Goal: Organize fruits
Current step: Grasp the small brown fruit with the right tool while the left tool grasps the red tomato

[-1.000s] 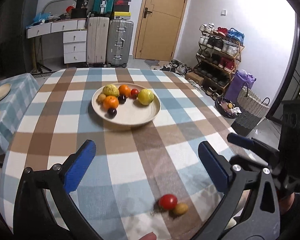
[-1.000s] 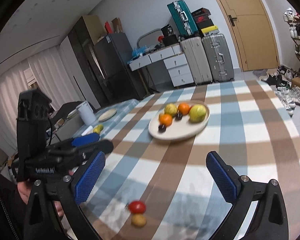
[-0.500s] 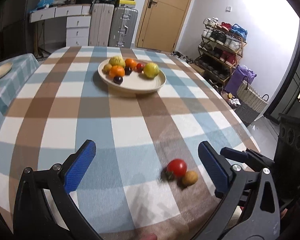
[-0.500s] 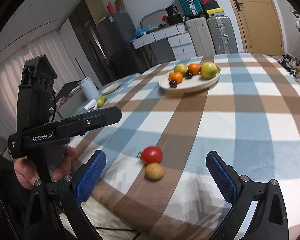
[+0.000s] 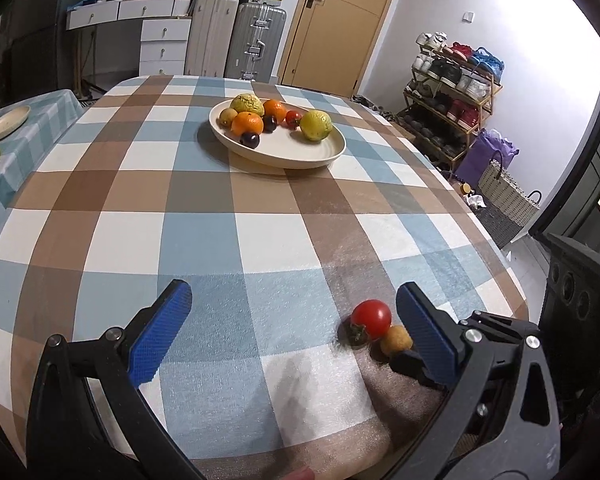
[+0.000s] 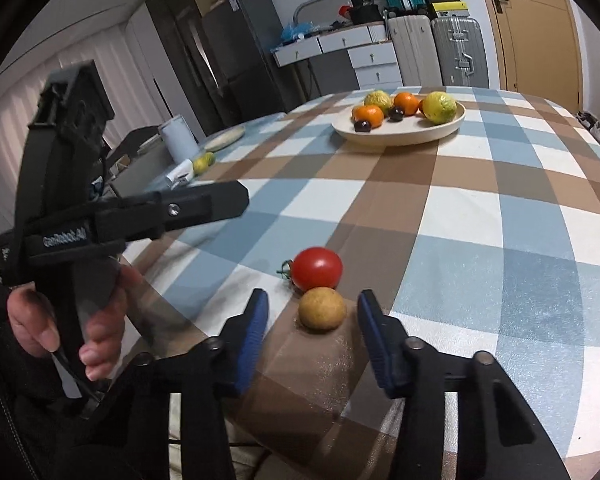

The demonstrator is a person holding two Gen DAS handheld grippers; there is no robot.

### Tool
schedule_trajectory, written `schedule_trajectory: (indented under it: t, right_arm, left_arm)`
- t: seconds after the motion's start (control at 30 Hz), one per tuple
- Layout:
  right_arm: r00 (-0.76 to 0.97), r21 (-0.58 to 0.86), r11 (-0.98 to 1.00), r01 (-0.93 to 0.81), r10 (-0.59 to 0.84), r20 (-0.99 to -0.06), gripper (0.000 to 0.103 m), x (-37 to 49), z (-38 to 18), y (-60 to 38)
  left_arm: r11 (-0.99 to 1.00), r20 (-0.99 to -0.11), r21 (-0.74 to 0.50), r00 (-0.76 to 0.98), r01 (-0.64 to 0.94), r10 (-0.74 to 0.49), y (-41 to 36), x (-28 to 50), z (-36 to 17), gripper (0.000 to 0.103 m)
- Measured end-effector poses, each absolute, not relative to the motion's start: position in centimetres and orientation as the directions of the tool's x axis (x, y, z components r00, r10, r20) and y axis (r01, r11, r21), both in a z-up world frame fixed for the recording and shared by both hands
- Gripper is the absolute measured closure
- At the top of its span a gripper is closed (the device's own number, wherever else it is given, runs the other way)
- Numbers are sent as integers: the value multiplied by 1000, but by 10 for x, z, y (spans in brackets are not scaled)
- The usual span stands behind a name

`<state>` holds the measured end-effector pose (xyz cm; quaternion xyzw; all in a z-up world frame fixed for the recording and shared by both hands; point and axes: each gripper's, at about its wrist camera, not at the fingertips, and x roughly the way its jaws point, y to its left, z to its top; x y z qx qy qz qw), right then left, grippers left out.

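A red tomato (image 6: pixel 317 268) and a small yellow-brown fruit (image 6: pixel 322 313) lie touching near the front edge of the checked table (image 6: pixel 480 220). My right gripper (image 6: pixel 312 334) is open, its jaws on either side of the yellow-brown fruit, not touching it. My left gripper (image 5: pixel 292 324) is open and empty, low over the table; the tomato (image 5: pixel 371 318) and the small fruit (image 5: pixel 396 340) sit just inside its right finger. A cream plate (image 5: pixel 324 152) further back holds oranges, green-yellow fruits, dark plums and a small tomato.
A side table (image 5: pixel 24 148) at the left holds a small plate and yellow fruits. Suitcases, drawers, a door and a shoe rack stand behind. The left gripper body (image 6: pixel 100 220) and a hand show at the left of the right wrist view.
Both grippers have dropped lower and moved toward the two loose fruits. The right gripper's jaws have narrowed and now flank the yellow-brown fruit.
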<state>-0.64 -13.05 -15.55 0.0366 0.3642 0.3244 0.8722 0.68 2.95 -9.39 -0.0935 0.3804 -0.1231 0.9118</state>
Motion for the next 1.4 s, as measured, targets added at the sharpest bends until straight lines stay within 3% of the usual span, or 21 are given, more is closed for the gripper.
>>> schedule_trajectory:
  t: [0.13, 0.4, 0.8, 0.97, 1.17, 1.27, 1.33, 1.4]
  right_arm:
    - [512, 327, 794, -512, 588, -627, 76, 1, -162, -134]
    - [491, 381, 767, -516, 629, -603, 76, 2, -161, -145]
    - [596, 374, 811, -450, 584, -550, 76, 3, -150, -175]
    - [632, 363, 828, -427, 560, -536, 76, 8, -144, -188]
    - [656, 369, 838, -401, 544, -523, 76, 13, -140, -202]
    - [657, 385, 835, -393, 548, -518, 76, 15, -142, -206]
    - [656, 390, 832, -394, 552, -515, 76, 15, -142, -207]
    - [657, 390, 831, -397, 554, -511, 76, 15, -142, -206]
  left_arm:
    - [953, -672, -261, 679, 155, -295, 29, 8, -95, 1]
    - [948, -679, -269, 666, 167, -310, 26, 15, -96, 1]
    - [926, -717, -281, 586, 254, -378, -1, 19, -108, 2]
    - [922, -750, -240, 545, 305, -376, -21, 20, -115, 17]
    - [894, -765, -269, 486, 358, -424, -33, 24, -122, 42]
    - [884, -775, -272, 458, 381, -436, -38, 25, -125, 57]
    - [880, -780, -282, 442, 383, -442, -38, 27, -128, 76]
    - [874, -778, -304, 431, 380, -458, -36, 30, -129, 76]
